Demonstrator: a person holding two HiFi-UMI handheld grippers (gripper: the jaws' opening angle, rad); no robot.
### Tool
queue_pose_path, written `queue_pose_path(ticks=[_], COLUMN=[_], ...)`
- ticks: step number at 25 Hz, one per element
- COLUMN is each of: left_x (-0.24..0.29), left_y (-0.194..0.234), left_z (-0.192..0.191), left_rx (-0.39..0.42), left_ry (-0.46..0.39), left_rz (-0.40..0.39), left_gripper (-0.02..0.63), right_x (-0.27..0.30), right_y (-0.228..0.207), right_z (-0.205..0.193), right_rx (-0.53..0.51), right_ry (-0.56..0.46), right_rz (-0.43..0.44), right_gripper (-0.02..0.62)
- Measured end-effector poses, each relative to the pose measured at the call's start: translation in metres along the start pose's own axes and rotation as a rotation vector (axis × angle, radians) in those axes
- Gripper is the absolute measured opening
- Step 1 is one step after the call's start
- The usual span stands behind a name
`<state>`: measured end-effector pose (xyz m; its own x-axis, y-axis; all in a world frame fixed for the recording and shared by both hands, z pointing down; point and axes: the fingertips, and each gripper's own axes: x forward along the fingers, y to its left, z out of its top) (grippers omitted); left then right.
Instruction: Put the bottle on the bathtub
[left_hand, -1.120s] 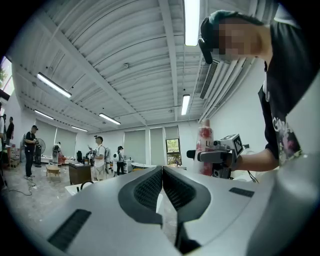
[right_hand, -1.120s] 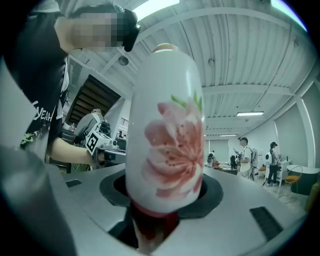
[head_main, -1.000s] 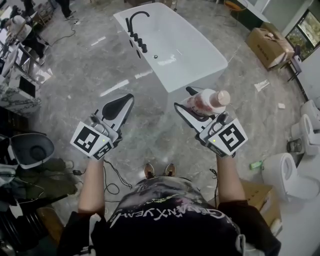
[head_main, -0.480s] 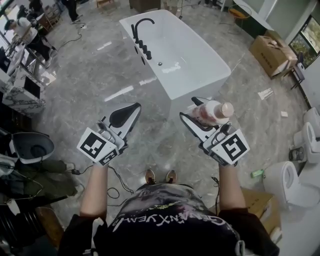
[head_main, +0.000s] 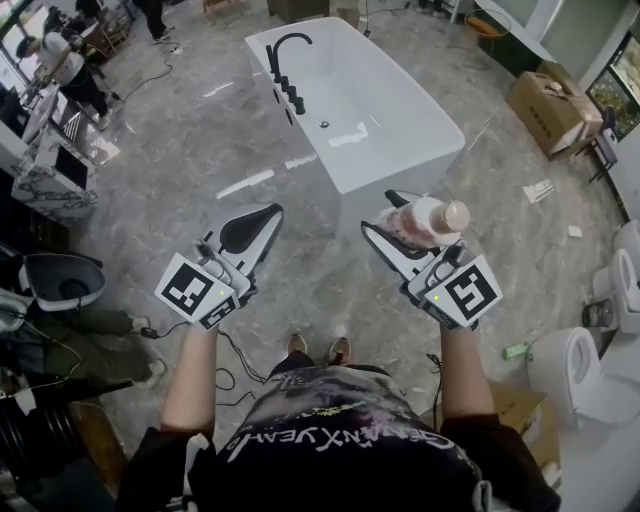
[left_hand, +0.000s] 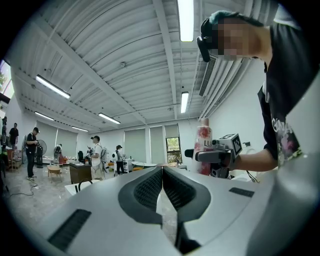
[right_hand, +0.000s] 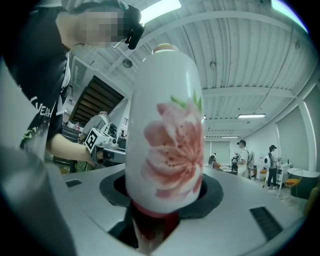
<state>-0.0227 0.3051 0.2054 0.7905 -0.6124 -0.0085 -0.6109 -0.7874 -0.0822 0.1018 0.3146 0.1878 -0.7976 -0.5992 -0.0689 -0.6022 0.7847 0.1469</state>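
The right tool (head_main: 384, 214) grips the flowered bottle (head_main: 424, 219); the left tool (head_main: 268, 211) is closed tight.

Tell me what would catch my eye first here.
Probably the white bathtub with its black tap, standing on the grey floor ahead. Next, the flowered bottle clamped in the right gripper, while the left gripper beside it is shut on nothing.
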Motion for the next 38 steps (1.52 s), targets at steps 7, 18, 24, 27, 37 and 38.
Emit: queue_pose_path(ticks=[7,18,24,27,37,38], left_x=[0.017,0.02,0.038,0.05,0.087,0.09], left_y=[-0.024,-0.016,0.012,0.03,0.108,0.12], left_z=[-0.006,-0.015,-0.028,-0.033,-0.049,-0.053], left_rx=[0.005,0.013,0.009,0.005,-0.017,-0.021], left_ry=[0.012,0.003,-0.01,-0.014,-0.005,-0.003], left_rz=[-0.011,0.006,0.007,0.004,0.009,0.008], left_gripper=[0.02,0.02,0.02,0.02,0.02,0.021], right_x=[-0.025,-0.016,0.007,0.021,0.088,0.099], right_y=[-0.01,-0.016,-0.035,-0.049,-0.108,-0.114], right_z=[-0.004,-0.018,-0.034,-0.039,-0.059,-0.062], right_rx=[0.003,0.001,-0.007,-0.001,0.008,0.01], right_ry=[-0.008,-0.016,-0.003,0.002,0.001,0.003], right_rz=[-0.007,0.002,0.01,0.01,-0.003,-0.003], right_gripper=[0.218,0.218,0.218,0.218,0.218,0.218])
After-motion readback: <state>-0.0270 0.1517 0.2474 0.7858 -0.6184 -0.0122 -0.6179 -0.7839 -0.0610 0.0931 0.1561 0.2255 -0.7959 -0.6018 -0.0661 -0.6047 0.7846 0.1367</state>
